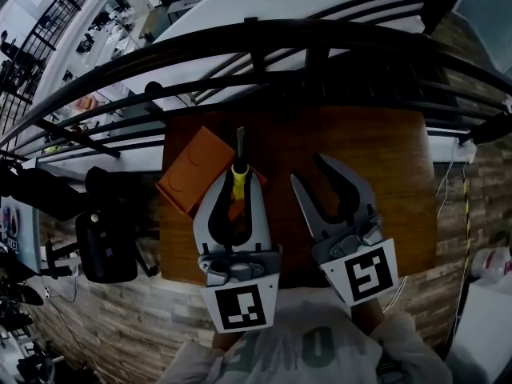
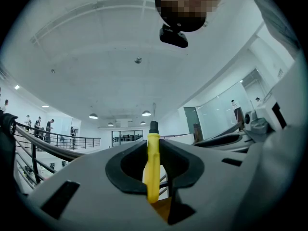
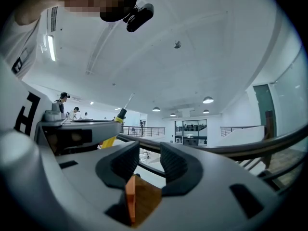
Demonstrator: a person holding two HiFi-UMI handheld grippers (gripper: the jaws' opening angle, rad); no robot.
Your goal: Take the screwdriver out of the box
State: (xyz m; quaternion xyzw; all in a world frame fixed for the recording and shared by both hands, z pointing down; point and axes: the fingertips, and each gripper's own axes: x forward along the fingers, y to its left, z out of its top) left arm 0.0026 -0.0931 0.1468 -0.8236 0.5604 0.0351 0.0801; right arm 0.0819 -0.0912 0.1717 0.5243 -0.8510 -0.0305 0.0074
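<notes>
A yellow-handled screwdriver (image 1: 238,173) is clamped between the pads of my left gripper (image 1: 238,178), its dark shaft pointing away from me over the table. In the left gripper view the yellow handle (image 2: 153,163) stands upright between the shut jaws of that gripper (image 2: 153,147). Just left of and under that gripper lies the orange box (image 1: 194,170), and the screwdriver is outside it. To the right, my right gripper (image 1: 308,169) hovers over the wood with its jaws apart and nothing in them (image 3: 150,153). From there the screwdriver (image 3: 117,118) shows at the left.
The wooden table (image 1: 384,158) ends at a black railing (image 1: 320,50) beyond its far edge, with a lower floor past it. A black office chair (image 1: 108,234) stands off the table's left side. The person's shirt fills the bottom of the head view.
</notes>
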